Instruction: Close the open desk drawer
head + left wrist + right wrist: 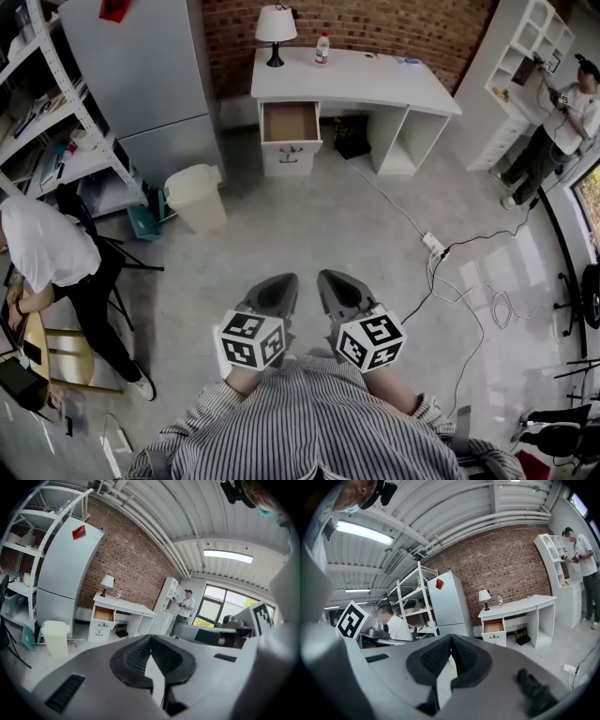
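Observation:
A white desk (375, 89) stands against the brick wall at the far side of the room. Its top drawer (291, 123) is pulled out, showing a bare wooden bottom; the same drawer (103, 614) (493, 626) shows small in both gripper views. My left gripper (281, 286) and right gripper (330, 281) are held close to my body, side by side, far from the desk. Both are shut with nothing between the pads. Below the open drawer are two closed drawers (288, 157).
A cream waste bin (196, 196) stands left of the desk, beside a grey fridge (141, 66). A power strip and cables (436, 248) trail across the floor at right. A person (52, 253) bends at a table on the left; another (558, 122) stands by white shelves at right. A lamp (276, 28) and bottle (322, 49) sit on the desk.

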{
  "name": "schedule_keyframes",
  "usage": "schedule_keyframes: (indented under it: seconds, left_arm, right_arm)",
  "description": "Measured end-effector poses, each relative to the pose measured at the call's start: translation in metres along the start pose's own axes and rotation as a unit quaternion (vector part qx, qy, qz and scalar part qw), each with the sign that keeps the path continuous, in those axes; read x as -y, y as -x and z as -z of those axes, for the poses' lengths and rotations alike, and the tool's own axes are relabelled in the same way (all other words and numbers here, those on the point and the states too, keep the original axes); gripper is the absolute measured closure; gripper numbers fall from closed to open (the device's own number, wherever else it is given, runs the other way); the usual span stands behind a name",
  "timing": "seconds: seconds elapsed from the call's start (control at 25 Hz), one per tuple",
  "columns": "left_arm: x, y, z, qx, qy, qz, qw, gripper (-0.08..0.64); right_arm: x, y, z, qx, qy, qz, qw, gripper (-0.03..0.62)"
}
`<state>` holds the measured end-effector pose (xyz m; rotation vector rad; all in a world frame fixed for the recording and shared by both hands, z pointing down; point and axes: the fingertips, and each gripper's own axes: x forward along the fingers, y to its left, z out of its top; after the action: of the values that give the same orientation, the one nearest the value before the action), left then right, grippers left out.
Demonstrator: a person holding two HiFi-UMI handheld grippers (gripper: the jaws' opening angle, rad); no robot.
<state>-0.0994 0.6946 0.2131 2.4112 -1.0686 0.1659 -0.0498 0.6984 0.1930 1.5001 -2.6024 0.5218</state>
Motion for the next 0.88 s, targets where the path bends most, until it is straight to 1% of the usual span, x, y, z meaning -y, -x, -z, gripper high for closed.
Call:
schedule_keyframes:
  seconds: [0.24,0.44,0.56,0.68,0.88]
  left_arm:
    - [-0.015,-0.005,0.009,-0.019,0.016,0.008,0.9996,0.548]
    - [-0.030,-0.024,0.006,-0.025,0.020,0.010,0.9994,0.548]
    - [-0.040,-0.042,0.000,-0.029,0.019,0.008,0.9994,0.548]
    - [-0.051,-0.067,-0.011,-0.030,0.018,0.008,0.9994,0.548]
    - [-0.073,-0.117,-0.044,-0.025,0.014,-0.003,0.9996,0.548]
  right_arm:
    - [0.000,-0.018,0.007,-0.016,-0.007,0.006,1.000,0.577]
    - [0.014,-0.037,0.010,-0.020,-0.016,0.008,1.000,0.577]
    - [0.029,-0.053,0.010,-0.022,-0.024,0.009,0.999,0.577]
    - [0.051,-0.074,-0.001,-0.019,-0.027,0.007,0.999,0.576]
    - [0.093,-0.114,-0.033,-0.009,-0.024,-0.004,1.000,0.576]
